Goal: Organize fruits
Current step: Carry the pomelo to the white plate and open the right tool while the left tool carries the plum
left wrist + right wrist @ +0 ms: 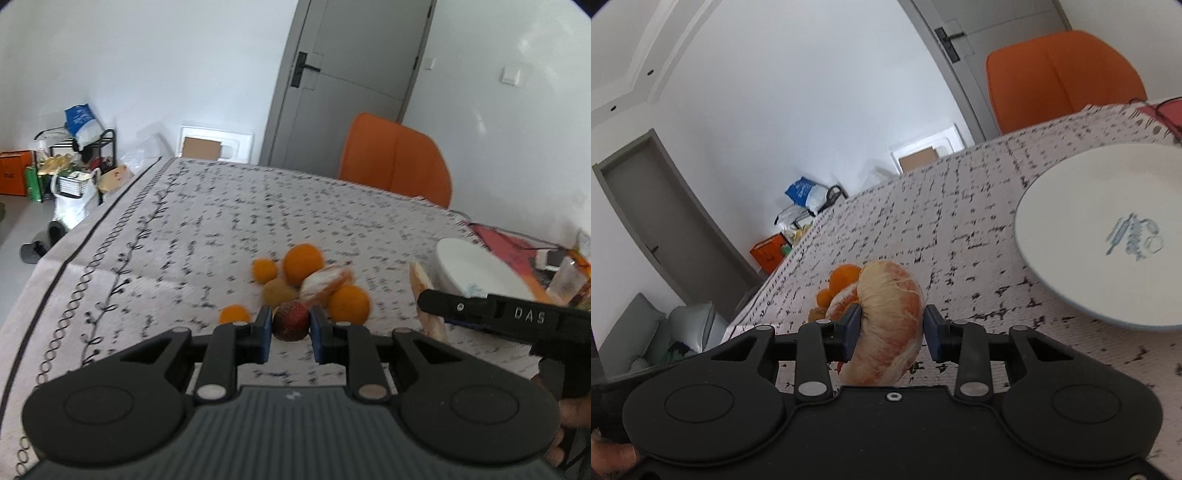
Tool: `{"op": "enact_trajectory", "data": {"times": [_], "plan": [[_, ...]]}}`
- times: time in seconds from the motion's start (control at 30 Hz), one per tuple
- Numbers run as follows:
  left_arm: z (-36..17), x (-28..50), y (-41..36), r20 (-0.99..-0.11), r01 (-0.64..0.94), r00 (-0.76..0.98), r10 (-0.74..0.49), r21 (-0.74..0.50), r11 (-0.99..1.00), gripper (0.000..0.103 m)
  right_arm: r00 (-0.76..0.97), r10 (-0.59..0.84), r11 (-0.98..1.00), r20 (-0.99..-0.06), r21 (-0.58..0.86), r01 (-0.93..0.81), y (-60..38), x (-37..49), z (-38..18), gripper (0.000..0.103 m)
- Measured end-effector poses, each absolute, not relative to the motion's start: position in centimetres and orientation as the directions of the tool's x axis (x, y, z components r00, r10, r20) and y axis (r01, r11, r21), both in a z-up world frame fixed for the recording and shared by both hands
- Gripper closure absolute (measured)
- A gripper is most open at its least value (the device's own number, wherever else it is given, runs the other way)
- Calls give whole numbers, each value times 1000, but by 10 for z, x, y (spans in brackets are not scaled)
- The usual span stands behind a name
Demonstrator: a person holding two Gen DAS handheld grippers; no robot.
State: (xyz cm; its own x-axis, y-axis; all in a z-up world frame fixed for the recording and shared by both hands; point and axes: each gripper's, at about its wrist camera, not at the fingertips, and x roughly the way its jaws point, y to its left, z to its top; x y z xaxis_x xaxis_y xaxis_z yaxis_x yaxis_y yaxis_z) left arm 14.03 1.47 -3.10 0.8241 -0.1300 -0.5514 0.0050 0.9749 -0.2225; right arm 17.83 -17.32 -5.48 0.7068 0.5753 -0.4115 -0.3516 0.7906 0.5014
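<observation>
Left gripper (290,325): low centre of the left wrist view, its two blue-padded fingers on either side of a dark red fruit (290,320) — pads look to touch both flanks, so it is pinching the fruit.
Red fruit: at the near edge of the pile, low on the tablecloth (207,236); whether it rests on the cloth or is lifted I cannot tell.
Pile: centre of the left view, just above the gripper — a big orange (303,263), a second orange (349,303) at its lower right, two small oranges (264,270) and (234,314) to the left, a brown fruit (277,291), and a peeled segment (325,282) among them.
Right gripper (891,332): low centre of the right wrist view, pinching a peeled pomelo piece (890,317); the left pad presses it, the right pad sits just beside its skin.
Pomelo piece: held above the cloth, oranges (842,277) behind it at the left.
Plate (1067,206): white, at the right edge of the right view, with a blue motif; apart from the pomelo piece.
Chair (395,158): orange, upper right, behind the table.
Door (351,81): grey, top centre of the left view.
</observation>
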Motion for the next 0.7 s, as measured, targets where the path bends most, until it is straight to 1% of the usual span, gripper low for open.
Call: {"op": "enact_trajectory", "data": {"times": [0.3,0.43,0.7], "plan": [[-20,151,-24,-529,75,832,-166,-189,979,83,771,522,815,-365,480,-324,-207,164,-43,68],[-17,154,-43,-519,105,834,-187,-184,977,83,791,496,827,-358,474,-304,-222,161,-44,68],[-13,163,-76,-510,160,831,-223,-165,973,83,822,458,830,-338,495,-258,-254,160,-48,68]]}}
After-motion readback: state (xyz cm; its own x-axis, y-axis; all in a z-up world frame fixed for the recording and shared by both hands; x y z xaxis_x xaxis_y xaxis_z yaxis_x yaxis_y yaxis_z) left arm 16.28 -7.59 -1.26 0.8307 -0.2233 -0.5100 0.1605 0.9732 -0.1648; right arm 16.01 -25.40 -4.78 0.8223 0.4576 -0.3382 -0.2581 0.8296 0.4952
